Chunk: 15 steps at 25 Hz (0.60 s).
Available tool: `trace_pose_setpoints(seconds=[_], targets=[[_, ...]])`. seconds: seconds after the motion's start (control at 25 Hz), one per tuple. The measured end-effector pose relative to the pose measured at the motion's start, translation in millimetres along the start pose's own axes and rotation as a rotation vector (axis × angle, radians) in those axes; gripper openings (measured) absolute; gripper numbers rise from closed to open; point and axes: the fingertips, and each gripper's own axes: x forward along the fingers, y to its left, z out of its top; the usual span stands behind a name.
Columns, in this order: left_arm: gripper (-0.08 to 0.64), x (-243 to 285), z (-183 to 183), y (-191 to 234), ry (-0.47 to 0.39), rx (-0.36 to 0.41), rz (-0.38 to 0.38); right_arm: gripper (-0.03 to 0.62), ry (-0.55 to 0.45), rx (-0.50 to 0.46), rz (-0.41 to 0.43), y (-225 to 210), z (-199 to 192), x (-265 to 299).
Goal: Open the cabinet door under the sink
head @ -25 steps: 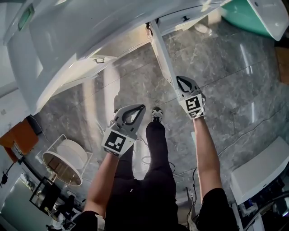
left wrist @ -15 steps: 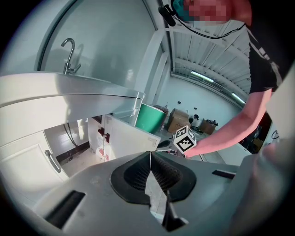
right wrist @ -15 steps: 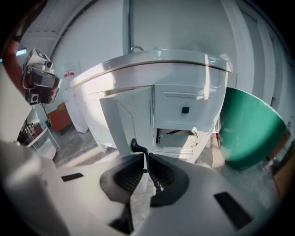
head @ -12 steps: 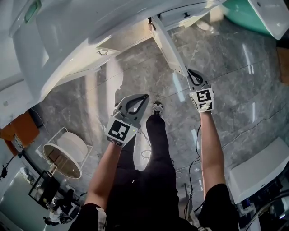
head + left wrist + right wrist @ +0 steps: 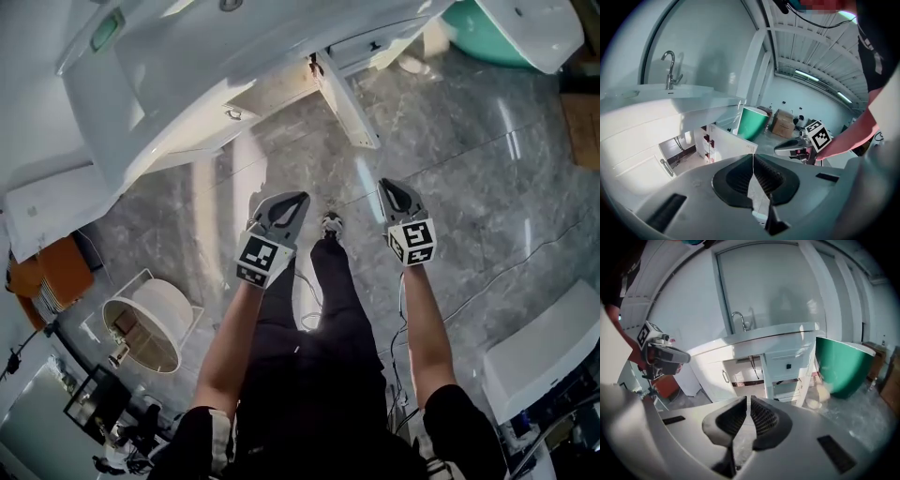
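So the cabinet door under the sink already looks swung out to me. It stands roughly square to the front of the cabinet, hinged under the front edge of the counter, and its free edge points back toward the person. Seen from above it's just a thin white slab, with the top edge running from the hinge out over the floor.

What matters for any next move is that the door's free edge lies ahead of the right hand-held gripper and a little to its left. It's near but clearly apart, nothing touching. The left hand-held gripper sits further off, on the side facing the open gap. If the door needs nudging wider, I'd say that's the right one's job.

Both hand-held grippers are closed and empty. The left one's ribbed dark pads are pressed together, and the right one's leave only a hairline slit with nothing in it.

Materials:
- **Cabinet:** it's glossy white, flat panels, and the neighbouring closed door has a slim metal bar handle.
- **Tap:** the tap is a curved chrome gooseneck.
- **Floor:** polished grey marble-look tile, shiny enough to throw back light streaks, so probably slick.
- **Tub:** a smooth, rounded green tub stands off past the counter's right end.
- **Hand-held grippers:** matte grey plastic shells.
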Motion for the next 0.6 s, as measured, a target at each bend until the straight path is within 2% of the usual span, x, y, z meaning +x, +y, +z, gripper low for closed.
trace_pose_setpoints(seconds=[0.32, 0.6], targets=[[0.017, -51.4, 48.0, -19.3, -0.065, -0.014, 0.027, 0.083, 0.021, 0.056, 0.089, 83.7, 40.8, -59.5], [0.017, -89.7, 55.8, -48.9, -0.091, -0.027, 0.031, 0.083, -0.014, -0.064, 0.113, 116.5, 96.3, -84.8]])
